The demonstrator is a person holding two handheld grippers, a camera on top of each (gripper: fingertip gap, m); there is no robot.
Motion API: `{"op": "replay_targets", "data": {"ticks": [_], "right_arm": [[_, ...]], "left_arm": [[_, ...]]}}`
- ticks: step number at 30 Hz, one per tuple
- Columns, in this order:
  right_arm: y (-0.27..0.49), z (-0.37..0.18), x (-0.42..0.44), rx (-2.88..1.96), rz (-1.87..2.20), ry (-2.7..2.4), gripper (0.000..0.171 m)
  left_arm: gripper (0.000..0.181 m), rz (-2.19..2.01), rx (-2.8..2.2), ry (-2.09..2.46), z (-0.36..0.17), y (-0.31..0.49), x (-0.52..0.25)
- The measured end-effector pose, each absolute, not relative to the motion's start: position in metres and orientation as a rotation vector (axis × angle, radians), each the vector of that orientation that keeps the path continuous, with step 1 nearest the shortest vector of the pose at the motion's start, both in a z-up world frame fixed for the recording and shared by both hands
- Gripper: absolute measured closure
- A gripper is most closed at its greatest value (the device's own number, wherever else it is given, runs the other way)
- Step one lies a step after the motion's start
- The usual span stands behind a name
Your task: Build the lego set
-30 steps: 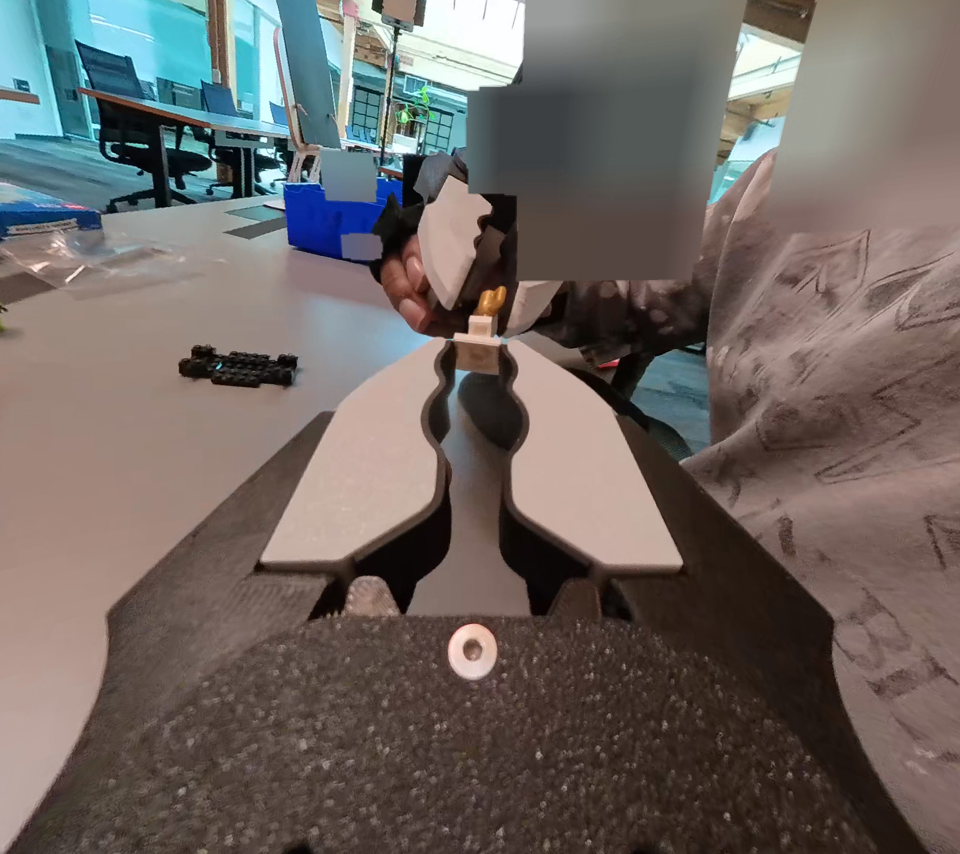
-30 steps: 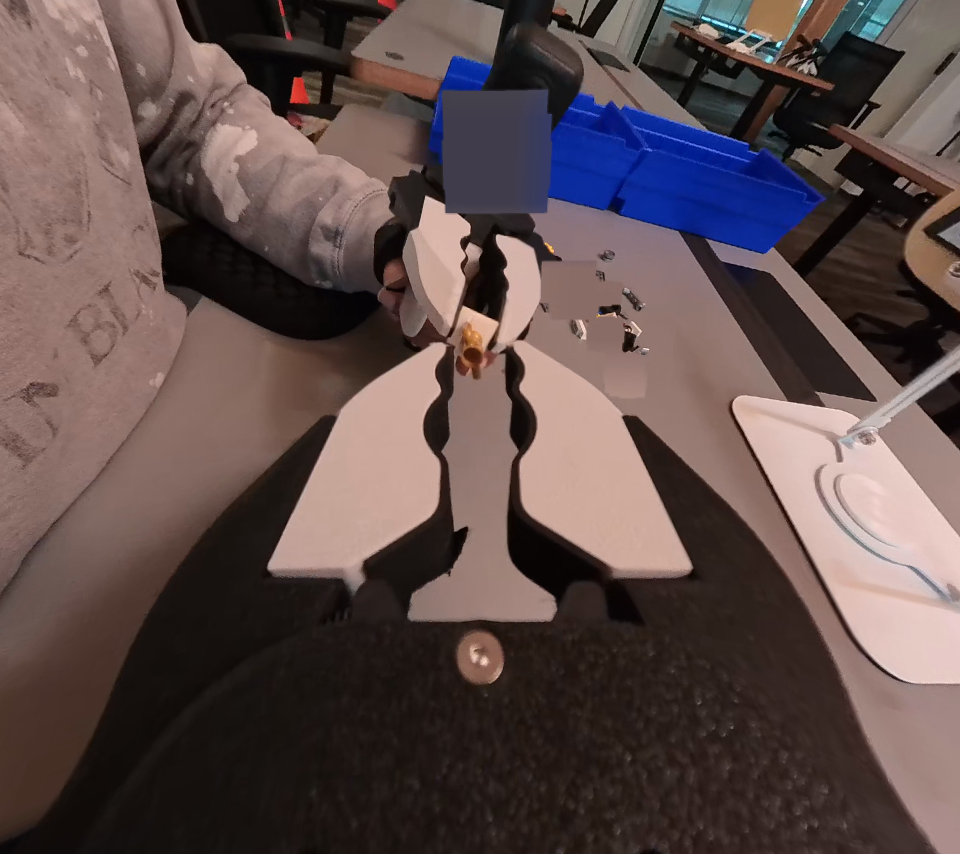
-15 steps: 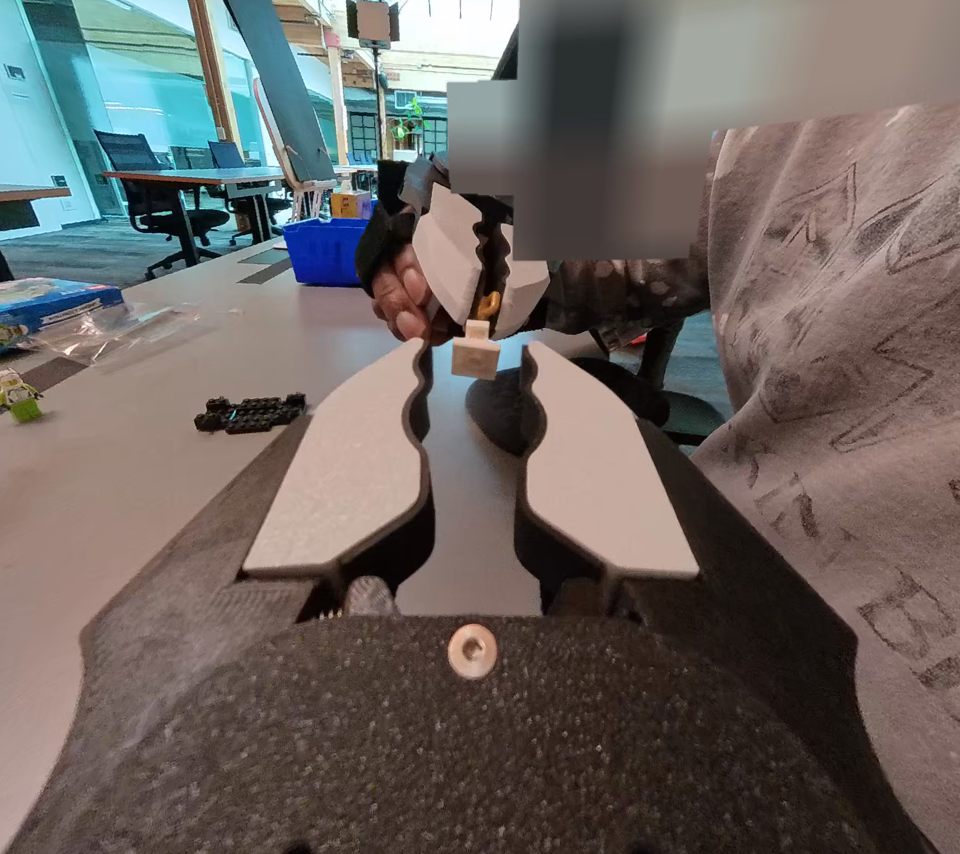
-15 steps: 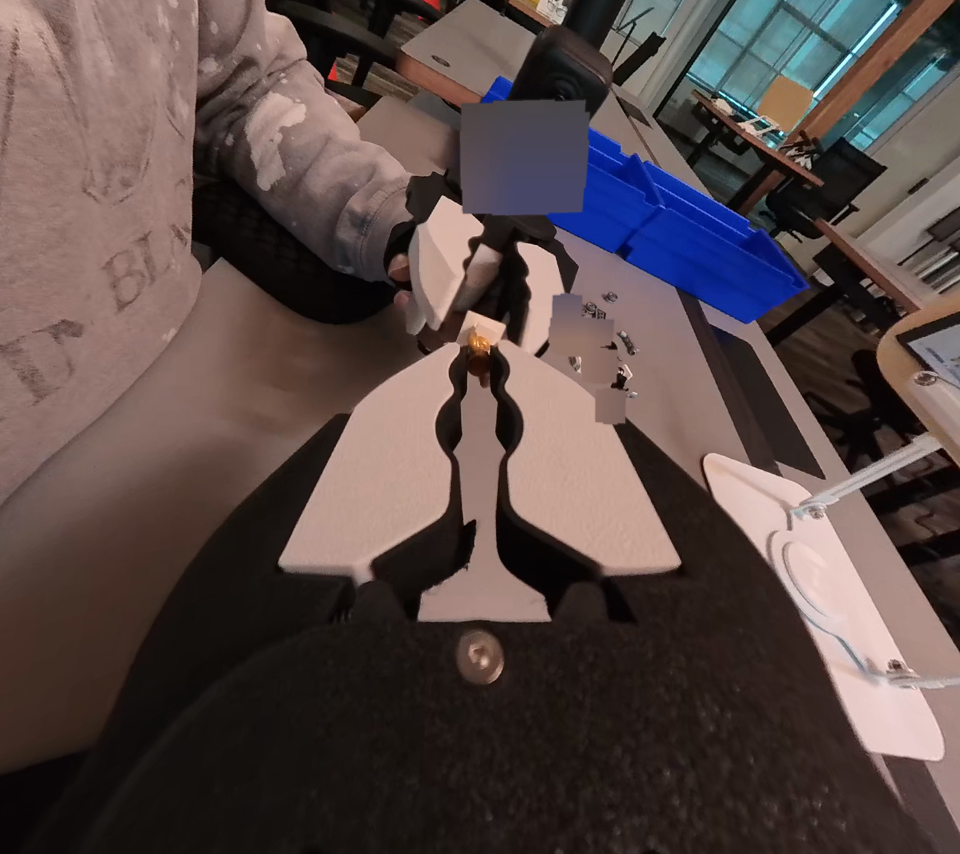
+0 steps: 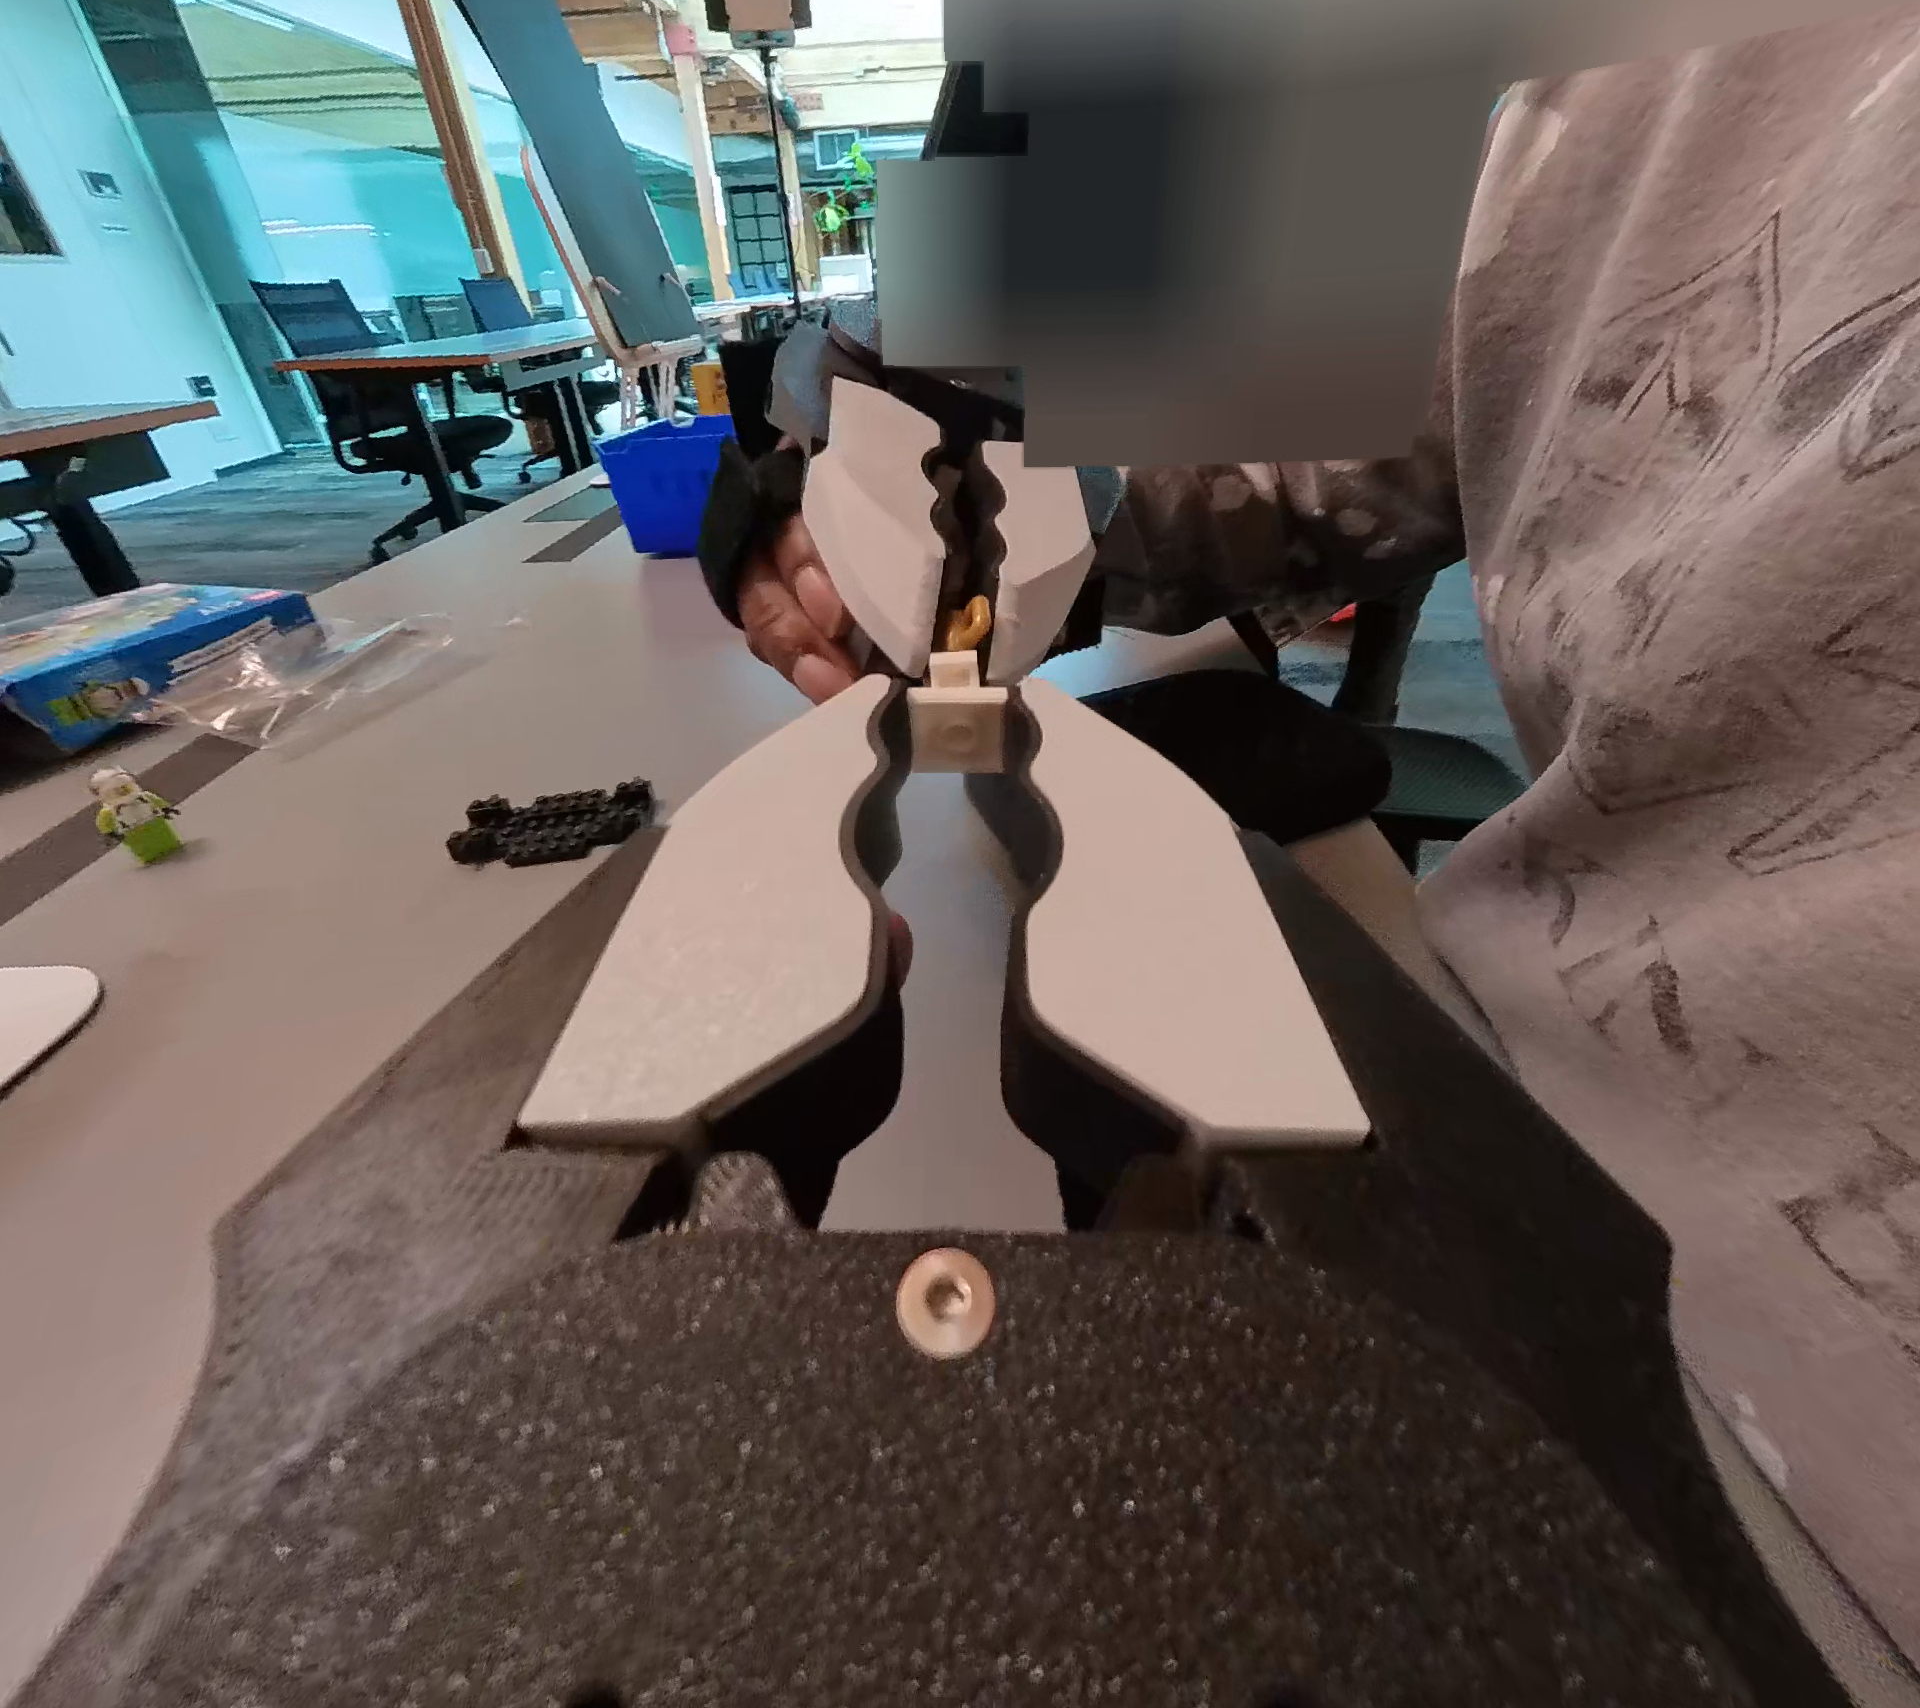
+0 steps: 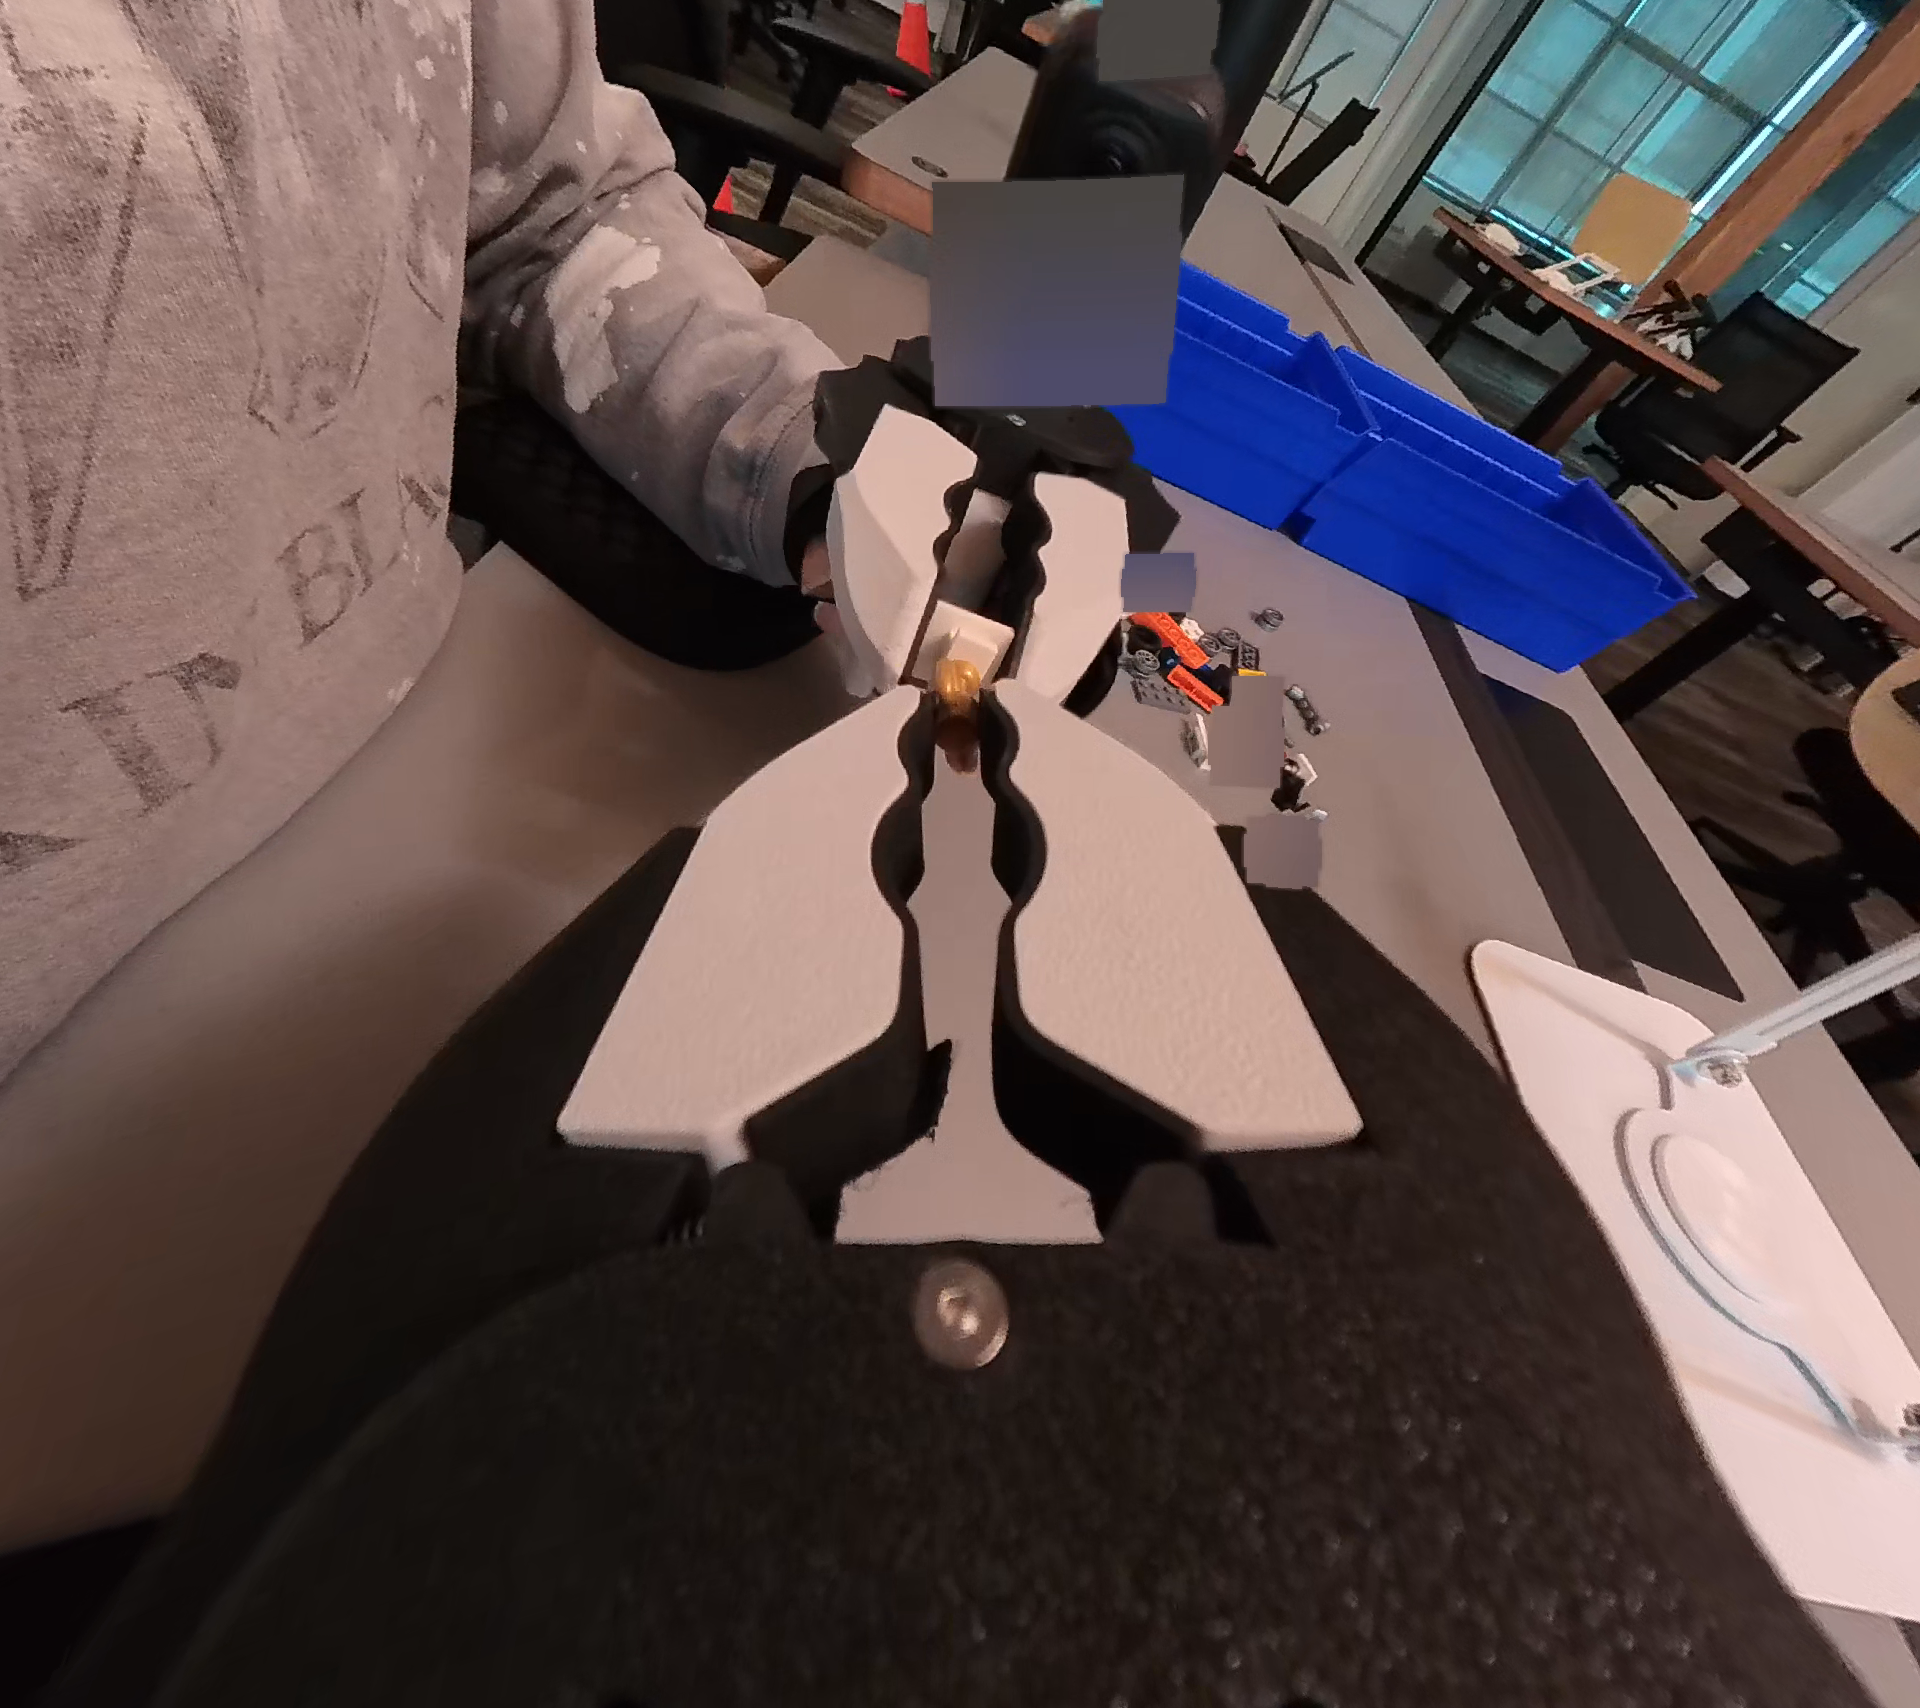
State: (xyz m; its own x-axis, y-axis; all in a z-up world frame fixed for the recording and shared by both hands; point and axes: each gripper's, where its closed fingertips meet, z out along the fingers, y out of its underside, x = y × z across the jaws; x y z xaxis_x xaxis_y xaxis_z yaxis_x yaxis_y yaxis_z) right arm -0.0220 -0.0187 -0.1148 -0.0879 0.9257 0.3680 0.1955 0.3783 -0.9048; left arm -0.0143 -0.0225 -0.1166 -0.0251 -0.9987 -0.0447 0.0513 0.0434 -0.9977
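A small white square lego plate (image 5: pixel 958 728) with a white stud piece on top is pinched between the tips of my left gripper (image 5: pixel 958 702), which is shut on it above the table. A gold hook-shaped piece (image 5: pixel 971 619) is attached to the white piece, and my right gripper (image 5: pixel 966 645) faces me, shut on it. In the right wrist view, my right gripper (image 6: pixel 958 708) grips the gold piece (image 6: pixel 958 687) at its tips. The left gripper (image 6: pixel 966 656) opposite holds the white plate (image 6: pixel 977 635). The two grippers meet tip to tip.
On the grey table (image 5: pixel 312 931) lie a black lego assembly (image 5: pixel 556 822), a green minifigure (image 5: pixel 135 817), a blue box (image 5: pixel 135 661) and a clear bag (image 5: pixel 312 671). A pile of loose pieces (image 6: pixel 1184 661), blue bins (image 6: pixel 1455 515) and a white lamp base (image 6: pixel 1714 1191) lie to the right. The grippers are tip to tip, or close to it.
Half a second ago my left gripper was open, with the white piece hanging from the gold piece. Now it has shut on the white plate again. The right gripper keeps its hold.
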Motion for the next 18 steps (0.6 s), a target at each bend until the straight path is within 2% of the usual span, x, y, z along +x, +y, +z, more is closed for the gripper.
{"op": "replay_targets", "data": {"ticks": [13,18], "right_arm": [[-0.009,-0.127,-0.019,-1.092,0.706,-1.645,0.163],[-0.006,-0.148,-0.016,-1.109,0.549,-1.83,0.163]], "left_arm": [[0.16,-1.113,-1.208,1.254,-0.123,-0.01,-0.017],[0.168,-0.886,-1.288,1.427,-0.146,-0.004,-0.018]]}}
